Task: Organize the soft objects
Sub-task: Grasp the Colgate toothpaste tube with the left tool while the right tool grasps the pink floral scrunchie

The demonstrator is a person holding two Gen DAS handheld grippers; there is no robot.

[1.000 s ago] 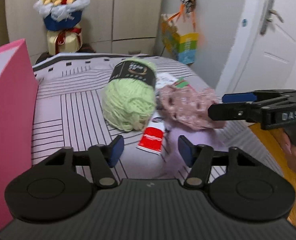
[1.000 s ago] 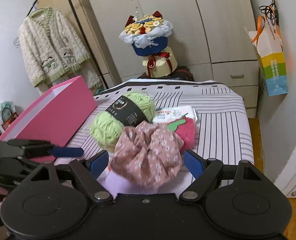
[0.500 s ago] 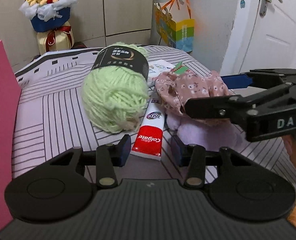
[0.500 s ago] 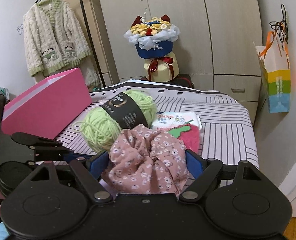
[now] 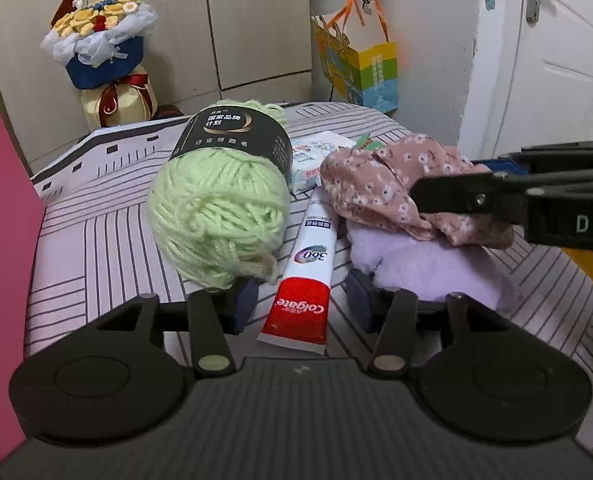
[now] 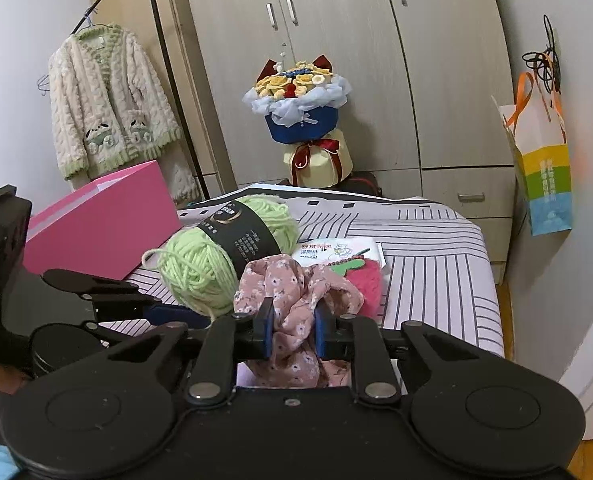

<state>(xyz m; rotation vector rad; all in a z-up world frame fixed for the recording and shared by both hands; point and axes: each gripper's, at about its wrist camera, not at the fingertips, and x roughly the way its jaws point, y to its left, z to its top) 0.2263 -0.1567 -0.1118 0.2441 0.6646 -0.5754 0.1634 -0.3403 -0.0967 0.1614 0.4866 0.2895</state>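
On the striped table lie a green yarn ball with a black label, a Colgate toothpaste tube, a pink floral cloth and a lilac fluffy thing under it. My right gripper is shut on the pink floral cloth. My left gripper is open, low over the table, its fingers either side of the toothpaste tube, the left one against the yarn ball. A red fuzzy strawberry toy lies behind the cloth.
A pink box stands at the table's left side. A tissue pack lies behind the cloth. A bouquet, wardrobe, hanging cardigan and gift bag are beyond the striped table.
My right gripper has closed on the pink floral cloth. My left gripper has moved forward and down, so its fingers now flank the toothpaste tube.
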